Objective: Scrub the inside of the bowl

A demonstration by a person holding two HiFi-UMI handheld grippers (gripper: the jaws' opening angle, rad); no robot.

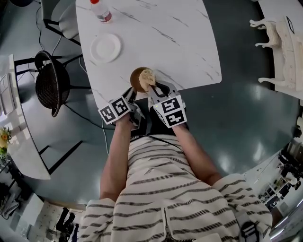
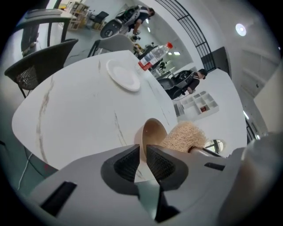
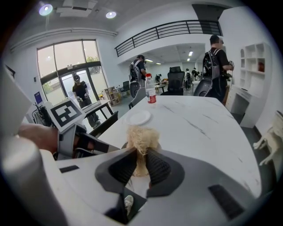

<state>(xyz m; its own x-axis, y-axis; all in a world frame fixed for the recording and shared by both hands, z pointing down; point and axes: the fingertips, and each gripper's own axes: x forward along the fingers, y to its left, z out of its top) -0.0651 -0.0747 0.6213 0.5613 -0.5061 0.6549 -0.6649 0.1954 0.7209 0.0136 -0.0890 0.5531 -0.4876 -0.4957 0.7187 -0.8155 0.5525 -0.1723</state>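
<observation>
A small brown bowl (image 1: 137, 80) sits at the near edge of the white marble table (image 1: 180, 42). My left gripper (image 1: 132, 91) is shut on its near rim; in the left gripper view the tan bowl (image 2: 152, 131) stands tilted on edge between the jaws (image 2: 142, 160). My right gripper (image 1: 152, 88) is shut on the handle of a scrub brush. Its pale fibrous head (image 1: 147, 75) rests at the bowl's right side, and its fibres (image 2: 185, 136) press against the bowl's opening. In the right gripper view the brush head (image 3: 141, 137) rises just above the shut jaws (image 3: 140, 167).
A white plate (image 1: 106, 47) and a red-capped water bottle (image 1: 101, 10) stand farther back on the table. A black mesh chair (image 1: 51, 82) is to the left on the floor. A white rack (image 1: 284, 47) stands at the far right. People stand in the background.
</observation>
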